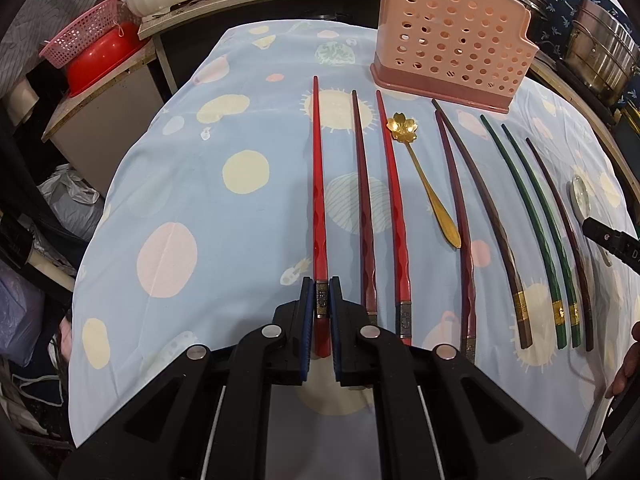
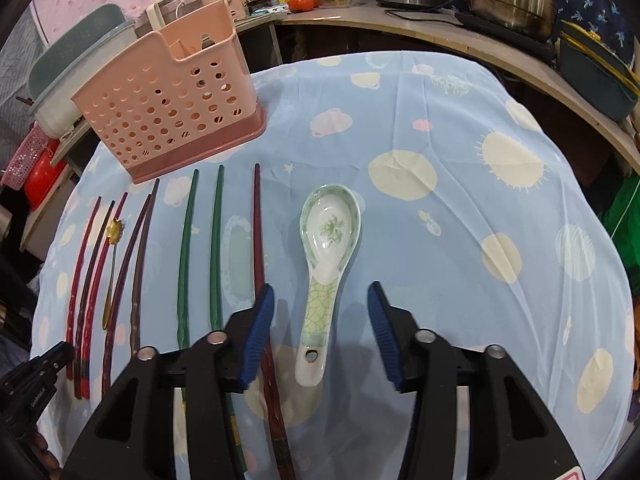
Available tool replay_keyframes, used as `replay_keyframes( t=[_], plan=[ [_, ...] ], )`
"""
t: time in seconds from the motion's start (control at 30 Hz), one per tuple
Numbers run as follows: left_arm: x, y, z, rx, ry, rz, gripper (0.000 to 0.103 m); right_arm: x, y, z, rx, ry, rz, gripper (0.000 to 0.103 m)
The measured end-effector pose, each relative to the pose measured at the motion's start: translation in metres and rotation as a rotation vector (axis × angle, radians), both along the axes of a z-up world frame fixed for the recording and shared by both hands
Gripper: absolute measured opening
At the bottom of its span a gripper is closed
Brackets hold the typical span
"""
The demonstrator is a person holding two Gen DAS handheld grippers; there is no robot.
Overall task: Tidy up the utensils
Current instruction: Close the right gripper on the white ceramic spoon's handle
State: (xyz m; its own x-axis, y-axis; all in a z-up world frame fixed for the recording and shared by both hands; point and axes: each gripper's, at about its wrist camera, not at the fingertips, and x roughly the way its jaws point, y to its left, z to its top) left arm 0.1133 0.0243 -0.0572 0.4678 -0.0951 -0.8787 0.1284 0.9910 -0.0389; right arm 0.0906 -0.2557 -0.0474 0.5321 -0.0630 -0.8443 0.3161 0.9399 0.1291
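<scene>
Left wrist view shows your left gripper (image 1: 322,292) clamped on the handle end of the leftmost red chopstick (image 1: 319,184), low in the frame's centre, on the blue patterned tablecloth (image 1: 180,184). To its right lie more chopsticks and a gold flower-headed spoon (image 1: 424,176). Your pink perforated utensil holder (image 1: 452,44) stands at upper right. Right wrist view: your right gripper (image 2: 322,292) stands apart around the ceramic soup spoon (image 2: 326,264), pads clear of its handle, with a dark red chopstick (image 2: 258,232) just left.

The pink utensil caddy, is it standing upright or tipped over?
Upright. The pink caddy stands on its darker base on the blue tablecloth, open top facing up, in both views.
</scene>
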Motion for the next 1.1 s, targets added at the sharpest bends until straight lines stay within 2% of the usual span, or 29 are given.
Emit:
replay_keyframes(
  t=[0.13,0.3,0.4,0.67,0.83,1.0,1.1],
  plan=[
    [0.000,0.000,0.000,-0.002,0.000,0.001,0.008,-0.001,-0.001,-0.005,0.027,0.013,0.003,0.026],
    [0.000,0.000,0.000,-0.001,0.000,0.001,0.008,-0.003,-0.001,-0.006,0.008,0.011,-0.005,0.021],
    [0.000,0.000,0.000,-0.001,0.000,0.001,0.008,-0.005,-0.002,-0.003,-0.006,0.002,-0.008,0.013],
    [-0.003,0.000,0.002,0.001,-0.009,-0.001,0.008,-0.009,0.000,0.000,-0.002,-0.008,-0.002,0.013],
    [-0.009,0.001,0.013,-0.003,-0.037,-0.004,0.008,-0.018,0.008,0.008,0.027,-0.026,0.022,0.013],
    [-0.015,0.003,0.027,-0.013,-0.066,-0.015,0.007,-0.024,0.019,0.022,0.013,-0.056,0.038,0.013],
    [-0.019,0.005,0.032,-0.019,-0.077,-0.018,0.003,-0.029,0.021,0.029,0.015,-0.071,0.040,0.013]
  ],
)
